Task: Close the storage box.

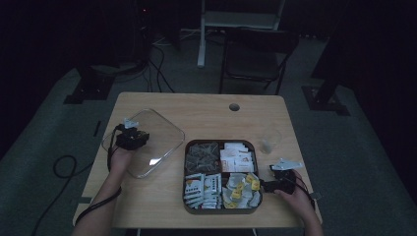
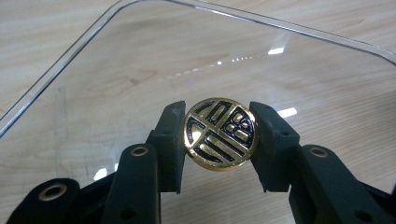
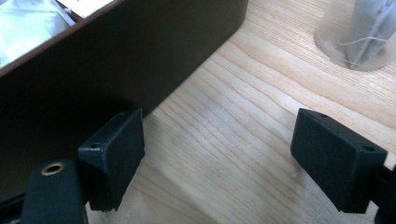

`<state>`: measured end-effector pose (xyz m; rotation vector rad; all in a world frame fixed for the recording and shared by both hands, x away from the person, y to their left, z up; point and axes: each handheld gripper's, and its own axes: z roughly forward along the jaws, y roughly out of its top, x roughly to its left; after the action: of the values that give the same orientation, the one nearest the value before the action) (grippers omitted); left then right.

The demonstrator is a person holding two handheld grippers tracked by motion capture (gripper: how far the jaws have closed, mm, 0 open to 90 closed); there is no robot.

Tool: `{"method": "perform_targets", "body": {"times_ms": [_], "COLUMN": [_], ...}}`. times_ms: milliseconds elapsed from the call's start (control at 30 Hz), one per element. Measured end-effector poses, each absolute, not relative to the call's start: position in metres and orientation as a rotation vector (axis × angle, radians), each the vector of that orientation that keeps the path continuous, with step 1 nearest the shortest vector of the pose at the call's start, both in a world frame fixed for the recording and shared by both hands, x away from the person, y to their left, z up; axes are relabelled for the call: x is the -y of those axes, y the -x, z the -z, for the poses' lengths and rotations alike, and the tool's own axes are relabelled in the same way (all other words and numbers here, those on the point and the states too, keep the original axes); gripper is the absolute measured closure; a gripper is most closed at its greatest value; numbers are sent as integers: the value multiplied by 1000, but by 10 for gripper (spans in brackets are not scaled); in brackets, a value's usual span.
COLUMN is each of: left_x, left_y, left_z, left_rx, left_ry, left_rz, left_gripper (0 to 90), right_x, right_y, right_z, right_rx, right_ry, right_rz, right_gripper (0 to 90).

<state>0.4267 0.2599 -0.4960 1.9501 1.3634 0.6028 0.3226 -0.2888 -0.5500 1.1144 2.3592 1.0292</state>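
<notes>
One lid (image 1: pixel 147 142), left of one four-compartment tray (image 1: pixel 221 209). Left gripper (image 2: pixel 219 133) clamped on its gold knob (image 2: pixel 219 134) (lid edges cut off). Right gripper (image 3: pixel 217 154) apart beside tray; one cup (image 3: pixel 357 35), contents unclear.

The high view is dim and underexposed: the floor and far room sink into near black, and only the desk (image 1: pixel 206 110) reads as a muted tan. The 2 tool views are far brighter. In the left one, white glints of overhead light lie on the clear lid (image 2: pixel 140 60), and the gold knob (image 2: pixel 220 134) gleams sharply. In the right one, the dark tray wall (image 3: pixel 116 60) casts a soft shadow, and the far cup (image 3: pixel 359 32) is slightly blurred.
</notes>
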Motion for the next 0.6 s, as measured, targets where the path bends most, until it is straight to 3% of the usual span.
{"method": "perform_targets", "body": {"times_ms": [600], "left_x": [-232], "left_y": [-411], "left_z": [457], "left_rx": [-1169], "left_ry": [-1959], "left_rz": [-549], "left_gripper": [595], "right_x": [289], "right_y": [-323], "right_z": [550], "right_rx": [-2359], "right_ry": [-1114], "right_rz": [-1029], "right_gripper": [170]}}
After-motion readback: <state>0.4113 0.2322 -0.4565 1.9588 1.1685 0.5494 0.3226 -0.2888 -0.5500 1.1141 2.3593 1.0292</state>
